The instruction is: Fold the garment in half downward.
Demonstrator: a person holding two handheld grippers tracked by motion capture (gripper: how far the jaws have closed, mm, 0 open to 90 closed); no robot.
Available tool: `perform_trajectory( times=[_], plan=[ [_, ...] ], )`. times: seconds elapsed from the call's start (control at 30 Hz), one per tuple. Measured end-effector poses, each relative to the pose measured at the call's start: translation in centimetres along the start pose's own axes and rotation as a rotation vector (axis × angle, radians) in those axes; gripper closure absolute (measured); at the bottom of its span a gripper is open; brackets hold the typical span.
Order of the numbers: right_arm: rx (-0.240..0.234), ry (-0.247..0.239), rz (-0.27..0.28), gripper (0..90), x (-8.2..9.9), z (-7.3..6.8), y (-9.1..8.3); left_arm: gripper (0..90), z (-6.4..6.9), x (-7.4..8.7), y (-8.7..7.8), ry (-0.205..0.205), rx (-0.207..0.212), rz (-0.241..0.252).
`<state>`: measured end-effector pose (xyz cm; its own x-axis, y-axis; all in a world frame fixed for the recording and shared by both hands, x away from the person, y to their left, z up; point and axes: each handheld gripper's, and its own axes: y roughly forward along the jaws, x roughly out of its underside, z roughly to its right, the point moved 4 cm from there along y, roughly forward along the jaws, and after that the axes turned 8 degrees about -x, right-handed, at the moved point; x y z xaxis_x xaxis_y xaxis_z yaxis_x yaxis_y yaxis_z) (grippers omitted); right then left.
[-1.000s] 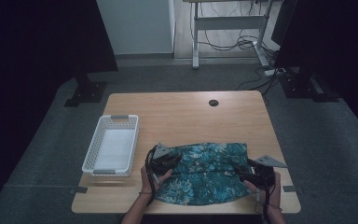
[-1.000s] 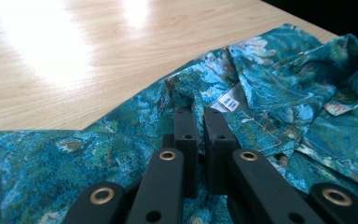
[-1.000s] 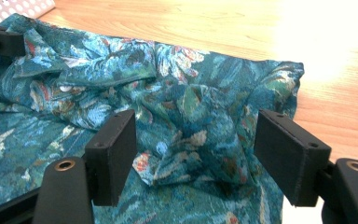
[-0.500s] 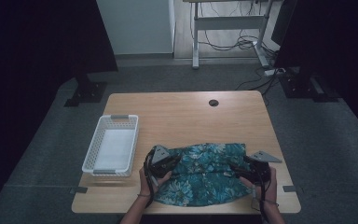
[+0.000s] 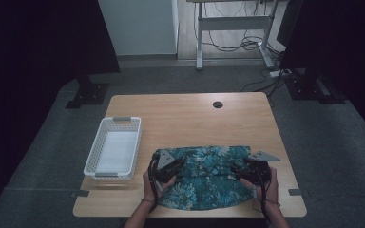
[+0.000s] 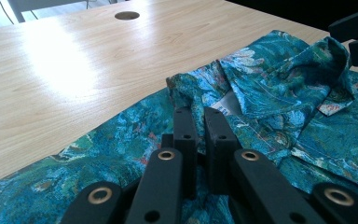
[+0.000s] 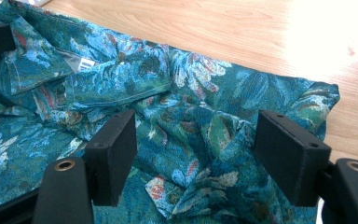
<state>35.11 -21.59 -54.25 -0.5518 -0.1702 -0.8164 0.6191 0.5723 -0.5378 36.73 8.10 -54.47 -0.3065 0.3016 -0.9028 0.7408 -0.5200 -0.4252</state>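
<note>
Teal floral-print fabric shirt [image 5: 204, 175]: spread across the near half of the pale wooden bench [image 5: 185, 114], collar and neck label toward the left side, several folds and wrinkles present, near hem at the bench's front edge.

Left gripper [image 6: 200, 135]: closed almost fully, with a ridge of shirt fabric pinched beside the collar; thin fold visible between the black pads in the left gripper view.

Right gripper [image 7: 196, 154]: wide open, straddling a bunched section at the shirt's right edge; no pad contact with the fabric, nothing held.

White perforated plastic basket [image 5: 114, 147]: on the bench just left of the shirt, nothing inside.

Progress, as judged: early stage of folding or tidying. Done: garment laid out, left-side grasp secured. Remaining: right-side grasp, smoothing or folding, possible transfer to the basket.
</note>
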Motion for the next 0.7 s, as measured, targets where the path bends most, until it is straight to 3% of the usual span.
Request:
perform_trajectory(
  times=[0.13, 0.33, 0.7],
  plan=[
    [0.000, 0.002, -0.002, 29.7, -0.01, 0.14, -0.07, 84.7, 0.13, -0.06, -0.27, -0.003, 0.008, 0.016],
    [-0.003, -0.002, 0.003, 30.0, -0.37, 0.02, -0.18, 85.0, 0.56, -0.01, -0.58, 0.023, 0.026, 0.027],
    [-0.009, -0.009, -0.009, 30.0, -0.35, -0.22, 0.40, 85.4, 0.40, 0.04, -1.01, 0.012, 0.052, 0.031]
  ],
)
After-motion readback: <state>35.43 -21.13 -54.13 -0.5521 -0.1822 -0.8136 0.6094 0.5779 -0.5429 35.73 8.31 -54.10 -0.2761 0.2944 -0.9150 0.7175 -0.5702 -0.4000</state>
